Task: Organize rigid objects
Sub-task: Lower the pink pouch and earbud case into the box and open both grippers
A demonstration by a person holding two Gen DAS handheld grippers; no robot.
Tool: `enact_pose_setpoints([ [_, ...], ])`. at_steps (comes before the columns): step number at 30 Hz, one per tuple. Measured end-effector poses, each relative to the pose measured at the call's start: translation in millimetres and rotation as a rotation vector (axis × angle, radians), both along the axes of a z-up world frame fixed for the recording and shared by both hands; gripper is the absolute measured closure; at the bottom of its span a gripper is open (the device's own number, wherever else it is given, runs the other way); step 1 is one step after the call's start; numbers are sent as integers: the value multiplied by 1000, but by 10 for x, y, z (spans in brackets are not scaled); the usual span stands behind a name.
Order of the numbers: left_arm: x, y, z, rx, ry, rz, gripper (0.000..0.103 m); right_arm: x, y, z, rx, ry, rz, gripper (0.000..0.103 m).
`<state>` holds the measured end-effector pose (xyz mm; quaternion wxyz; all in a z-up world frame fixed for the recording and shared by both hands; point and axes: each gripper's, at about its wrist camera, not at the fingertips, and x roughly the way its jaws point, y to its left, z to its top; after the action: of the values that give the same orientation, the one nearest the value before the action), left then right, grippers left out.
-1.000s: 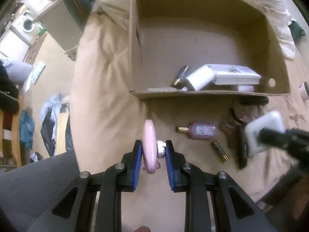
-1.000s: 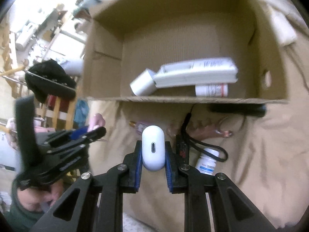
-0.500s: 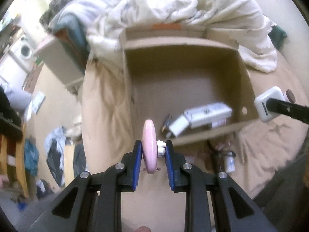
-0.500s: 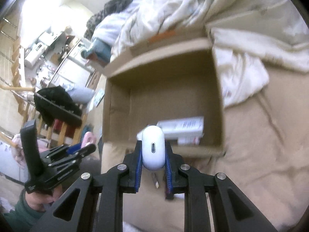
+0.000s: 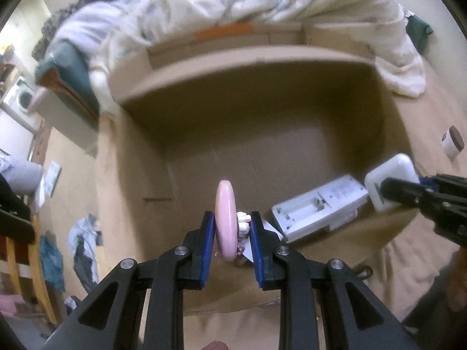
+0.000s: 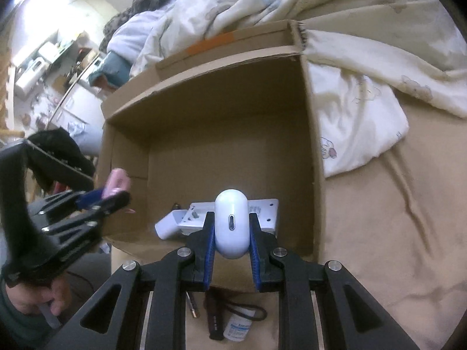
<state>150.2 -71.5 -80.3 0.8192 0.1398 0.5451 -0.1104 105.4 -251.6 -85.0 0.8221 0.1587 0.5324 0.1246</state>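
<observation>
Left claw (image 5: pixel 230 230): blue pads closed on a pink disc (image 5: pixel 225 218) held on edge; a small white piece (image 5: pixel 243 221) sits between the disc and the right pad. Claw hangs over the near-left part of the open box (image 5: pixel 262 67). From the right wrist view the same claw (image 6: pixel 113 197) shows at the box's left wall, pink disc (image 6: pixel 116 182) between its fingers.

Right claw (image 6: pixel 232 233): closed on a white case (image 6: pixel 232 224), rounded, with a slot-shaped port facing the camera. It hangs over the near edge of the box (image 6: pixel 204 67). In the left view this claw (image 5: pixel 388 186) enters from the right with the case (image 5: pixel 391 180) at the box's near-right corner.

Box contents, all along the near wall:
- flat white device (image 5: pixel 318 207), lying tilted, underside up; also seen behind the case (image 6: pixel 262 213)
- white block (image 6: pixel 169 224) touching the device's left end
- small dark item (image 6: pixel 176 205) just behind the block, too small to identify
- a red-and-white label (image 5: pixel 348 217) shows under the device; object unclear

Rest of the box floor is bare cardboard. Orange tape (image 6: pixel 210 43) on the far flap.

Box sits on a bed (image 6: pixel 394 218) with a beige sheet; white duvet (image 6: pixel 292 0) bunched behind it. On the sheet in front of the box: a white bottle (image 6: pixel 238 328), a dark strap (image 6: pixel 221 312), a thin metal stick (image 6: pixel 192 306). A jar (image 5: pixel 452 141) with a brown lid lies right of the box.
</observation>
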Motion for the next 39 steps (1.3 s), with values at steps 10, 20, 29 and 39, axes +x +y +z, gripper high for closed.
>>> enact_pose_setpoints([
  [10, -47, -77, -146, 20, 16, -20, 82, 26, 109, -79, -1, 18, 32, 81],
  [20, -24, -82, -229, 40, 35, -10, 82, 52, 192, -195, -23, 61, 46, 81],
  [29, 11, -54, -303, 64, 45, -8, 82, 93, 204, -201, -50, 59, 29, 81],
  [39, 20, -34, -306, 66, 44, 1, 81, 64, 142, -67, -69, -16, -11, 81],
])
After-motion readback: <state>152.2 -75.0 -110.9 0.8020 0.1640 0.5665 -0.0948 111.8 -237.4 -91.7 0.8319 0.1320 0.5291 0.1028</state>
